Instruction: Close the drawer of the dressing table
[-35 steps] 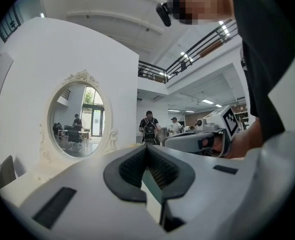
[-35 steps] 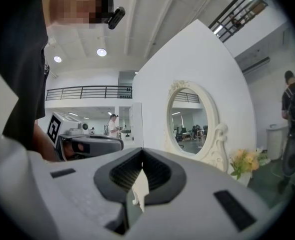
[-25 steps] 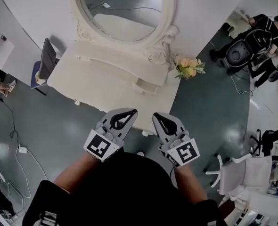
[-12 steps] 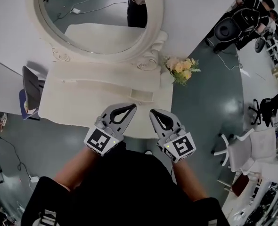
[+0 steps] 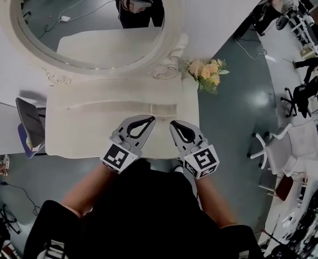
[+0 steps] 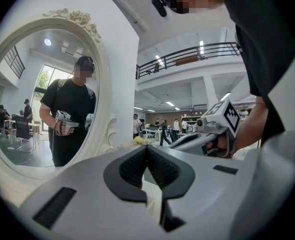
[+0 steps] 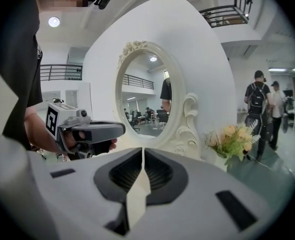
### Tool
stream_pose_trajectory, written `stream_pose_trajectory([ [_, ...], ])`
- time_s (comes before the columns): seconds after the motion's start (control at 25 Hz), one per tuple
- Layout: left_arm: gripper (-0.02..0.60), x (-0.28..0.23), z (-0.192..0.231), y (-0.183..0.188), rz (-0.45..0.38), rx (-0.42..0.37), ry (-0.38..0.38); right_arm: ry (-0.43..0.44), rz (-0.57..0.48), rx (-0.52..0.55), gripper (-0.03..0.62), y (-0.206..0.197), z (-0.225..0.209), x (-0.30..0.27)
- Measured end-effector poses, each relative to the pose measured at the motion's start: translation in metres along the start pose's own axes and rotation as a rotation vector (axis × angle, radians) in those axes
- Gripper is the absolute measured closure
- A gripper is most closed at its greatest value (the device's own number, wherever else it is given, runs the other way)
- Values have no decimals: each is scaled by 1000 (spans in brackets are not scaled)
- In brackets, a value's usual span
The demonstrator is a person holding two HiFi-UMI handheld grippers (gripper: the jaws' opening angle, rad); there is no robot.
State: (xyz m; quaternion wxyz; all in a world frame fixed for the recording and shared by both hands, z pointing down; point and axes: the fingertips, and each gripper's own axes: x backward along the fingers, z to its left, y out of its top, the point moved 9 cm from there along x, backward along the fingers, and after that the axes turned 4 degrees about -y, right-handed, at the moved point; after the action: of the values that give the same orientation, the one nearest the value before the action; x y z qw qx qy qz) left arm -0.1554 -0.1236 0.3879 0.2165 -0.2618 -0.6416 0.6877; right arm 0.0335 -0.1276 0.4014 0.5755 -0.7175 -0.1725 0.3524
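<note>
I'm holding the left gripper (image 5: 150, 120) and the right gripper (image 5: 173, 124) side by side over the dressing table (image 5: 83, 128), both with jaws pressed together and empty. The small drawer (image 5: 164, 109) is sitting in the raised shelf below the mirror (image 5: 89, 26), just beyond their tips.

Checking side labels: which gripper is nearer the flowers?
Right. In the head view, the right gripper sits below and left of the flowers; the left gripper is farther left.
</note>
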Motion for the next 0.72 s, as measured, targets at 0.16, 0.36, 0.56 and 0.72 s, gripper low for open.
stream_pose_trajectory([
  [0.16, 588, 1, 16, -15, -10, 11, -7, -69, 52, -27, 586, -16, -1, -14],
  [0.36, 588, 0, 27, -35, -38, 16, -44, -161, 133, -64, 570, -45, -9, -32],
  [0.56, 588, -5, 32, -54, -36, 35, -81, -233, 197, -107, 530, -72, -13, -46],
  [0.72, 588, -12, 37, -72, -9, 39, -96, -280, 258, -136, 479, -95, -14, -58],
])
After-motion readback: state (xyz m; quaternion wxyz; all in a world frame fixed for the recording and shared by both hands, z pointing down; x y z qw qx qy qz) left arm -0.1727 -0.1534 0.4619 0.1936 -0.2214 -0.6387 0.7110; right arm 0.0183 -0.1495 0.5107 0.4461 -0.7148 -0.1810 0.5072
